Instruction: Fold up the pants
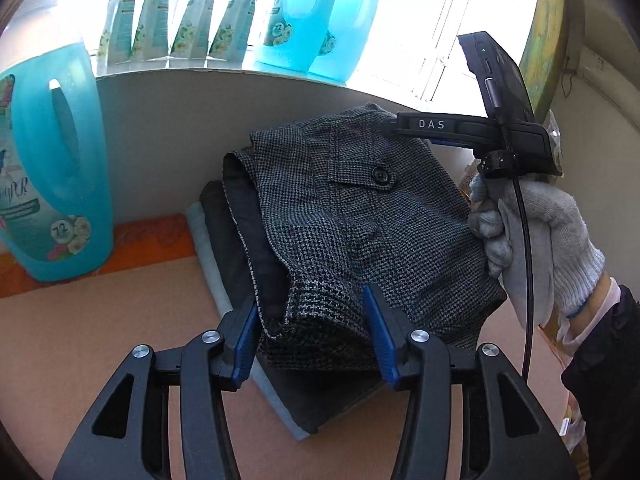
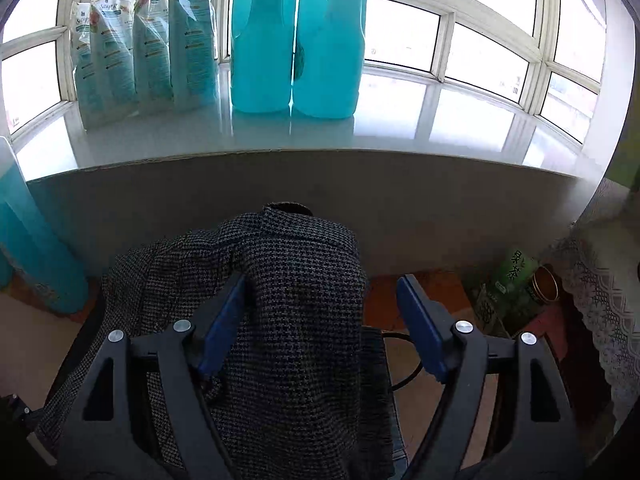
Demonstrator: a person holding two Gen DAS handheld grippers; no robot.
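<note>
Grey houndstooth pants (image 1: 360, 220) lie folded in a bundle on a stack of folded dark and light-blue clothes (image 1: 224, 248), pushed against the wall under the windowsill. My left gripper (image 1: 310, 332) is open at the bundle's near edge, with a thick fold of the pants between its blue pads (image 1: 380, 336). In the right wrist view the pants (image 2: 296, 300) fill the middle. My right gripper (image 2: 320, 320) stands wide open over their far end: its left pad is against the cloth, its right pad is clear of it. A gloved hand (image 1: 536, 236) holds that right gripper (image 1: 400, 130).
A big blue detergent bottle (image 1: 52, 176) stands on an orange cloth at the left. More bottles (image 2: 296, 40) and refill pouches (image 2: 144, 48) line the windowsill (image 2: 360, 136). A green tea can (image 2: 516, 280), a lace cloth (image 2: 600, 300) and a black cable (image 2: 404, 376) are at the right.
</note>
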